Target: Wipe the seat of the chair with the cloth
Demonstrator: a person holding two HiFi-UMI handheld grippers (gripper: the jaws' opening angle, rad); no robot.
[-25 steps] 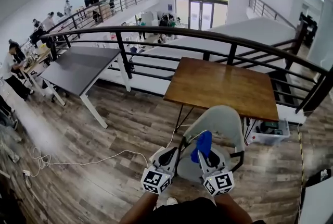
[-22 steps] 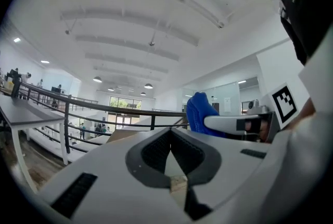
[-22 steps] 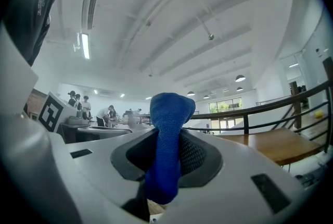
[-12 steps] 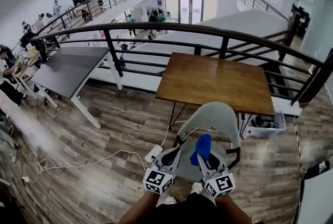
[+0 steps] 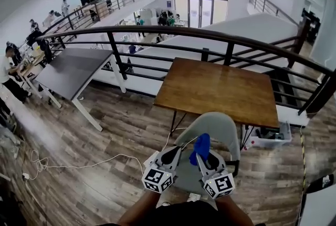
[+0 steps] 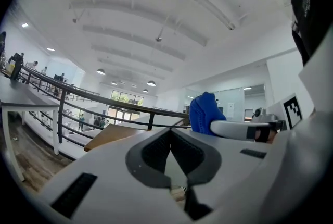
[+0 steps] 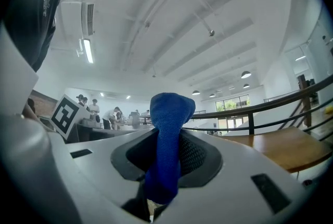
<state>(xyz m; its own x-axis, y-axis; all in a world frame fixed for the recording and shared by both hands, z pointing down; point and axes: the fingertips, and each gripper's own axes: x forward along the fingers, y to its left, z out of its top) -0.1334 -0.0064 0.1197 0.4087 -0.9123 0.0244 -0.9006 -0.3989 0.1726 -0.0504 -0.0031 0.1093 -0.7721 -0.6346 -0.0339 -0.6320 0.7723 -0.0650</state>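
A grey chair stands in front of me, its backrest toward the wooden table. Both grippers hover above its seat, jaws pointing forward and up. My right gripper is shut on a blue cloth, which sticks up out of the jaws in a bunch. My left gripper sits just to the left, shut with nothing in it. In the left gripper view the blue cloth shows to the right, above the right gripper's finger.
A black railing runs behind the wooden table. A dark grey desk stands at the left, a white cable lies on the wood floor, and a white box sits under the table's right end. People work far off at the left.
The head view has shifted a little. Both grippers stay side by side over the seat, with the cloth still in the right one.
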